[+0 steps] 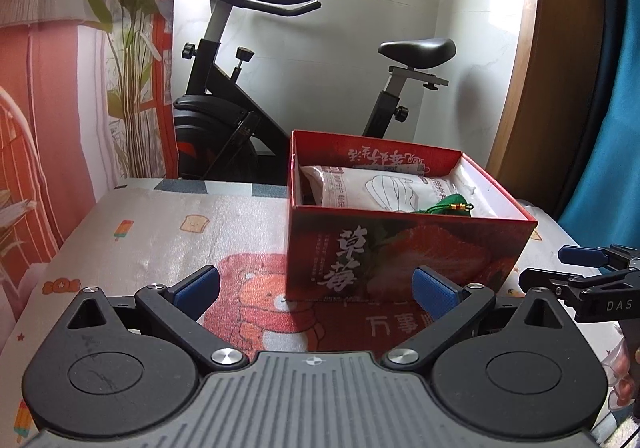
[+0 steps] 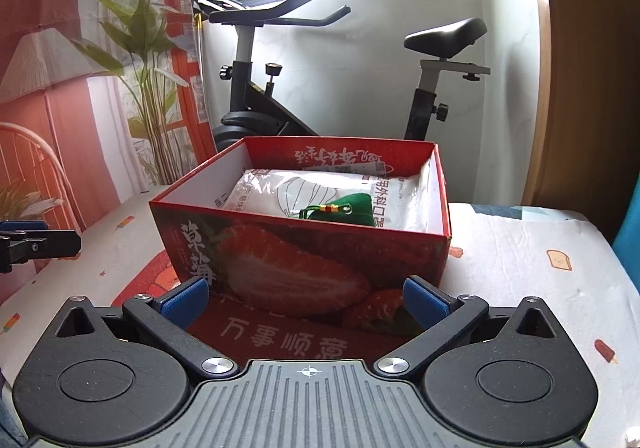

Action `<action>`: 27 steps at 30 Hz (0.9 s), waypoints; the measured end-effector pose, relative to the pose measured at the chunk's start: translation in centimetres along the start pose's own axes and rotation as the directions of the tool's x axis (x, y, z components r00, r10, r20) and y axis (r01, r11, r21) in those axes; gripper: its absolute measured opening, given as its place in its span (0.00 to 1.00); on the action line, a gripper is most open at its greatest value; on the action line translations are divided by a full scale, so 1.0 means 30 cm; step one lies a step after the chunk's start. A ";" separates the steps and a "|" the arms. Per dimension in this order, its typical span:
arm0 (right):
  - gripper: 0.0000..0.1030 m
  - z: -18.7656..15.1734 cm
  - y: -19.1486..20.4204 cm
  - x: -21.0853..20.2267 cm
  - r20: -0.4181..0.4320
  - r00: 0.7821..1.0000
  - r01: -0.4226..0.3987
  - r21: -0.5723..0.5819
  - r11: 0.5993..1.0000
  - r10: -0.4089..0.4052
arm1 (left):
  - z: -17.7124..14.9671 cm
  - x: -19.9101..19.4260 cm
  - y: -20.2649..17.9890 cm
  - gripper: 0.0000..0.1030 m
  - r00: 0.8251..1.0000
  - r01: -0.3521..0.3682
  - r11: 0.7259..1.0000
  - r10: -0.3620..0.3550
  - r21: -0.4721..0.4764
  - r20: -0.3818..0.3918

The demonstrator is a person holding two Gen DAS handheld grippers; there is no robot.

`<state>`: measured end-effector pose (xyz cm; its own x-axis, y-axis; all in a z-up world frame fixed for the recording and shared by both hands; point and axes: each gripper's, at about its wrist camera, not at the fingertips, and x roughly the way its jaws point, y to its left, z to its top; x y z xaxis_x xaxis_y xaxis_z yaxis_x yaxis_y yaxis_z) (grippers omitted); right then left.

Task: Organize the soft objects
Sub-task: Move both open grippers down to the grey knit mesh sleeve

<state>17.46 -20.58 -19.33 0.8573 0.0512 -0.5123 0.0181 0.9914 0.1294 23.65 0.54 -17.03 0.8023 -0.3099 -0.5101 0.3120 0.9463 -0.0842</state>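
Observation:
A red strawberry-print box (image 1: pixel 400 248) (image 2: pixel 320 264) stands open on the patterned table cover. Inside lie a white pack of face masks (image 1: pixel 372 190) (image 2: pixel 304 188) and, on top of it, a small green fabric pouch with a corded tie (image 1: pixel 448 204) (image 2: pixel 348 208). My left gripper (image 1: pixel 316 292) hovers just in front of the box's left corner, open and holding nothing. My right gripper (image 2: pixel 306 300) faces the box's front wall, also open and holding nothing. The right gripper's tip (image 1: pixel 580 268) shows at the right edge of the left wrist view.
The table cover (image 1: pixel 160 232) (image 2: pixel 540 248) carries cartoon prints and a red bear patch. An exercise bike (image 1: pixel 248 120) (image 2: pixel 256 104) stands behind the table by the window. A printed curtain (image 1: pixel 60 108) hangs on the left, a wooden door (image 2: pixel 580 88) on the right.

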 end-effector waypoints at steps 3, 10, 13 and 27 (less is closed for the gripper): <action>1.00 -0.041 0.001 0.000 -0.009 1.000 0.007 -0.011 1.000 -0.007 | -0.040 0.009 0.006 1.00 1.000 -0.006 1.000 0.006 -0.014 -0.025; 1.00 -0.155 -0.022 0.003 -0.037 0.999 0.012 0.012 1.000 -0.011 | -0.116 0.036 0.025 1.00 0.997 -0.021 0.998 0.017 -0.058 -0.074; 1.00 -0.204 -0.026 0.003 -0.044 0.999 0.019 0.006 1.000 -0.019 | -0.145 0.043 0.028 1.00 0.996 -0.028 0.997 0.022 -0.070 -0.091; 1.00 -0.313 -0.124 0.043 -0.075 0.992 0.108 0.082 0.991 -0.102 | -0.247 0.107 0.022 1.00 0.986 -0.012 0.992 -0.010 -0.127 -0.168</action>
<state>13.68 -23.07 -28.44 0.8101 -0.0414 -0.5849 0.1531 0.9779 0.1427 22.67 0.86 -25.07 0.7021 -0.2991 -0.6462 0.2355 0.9540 -0.1857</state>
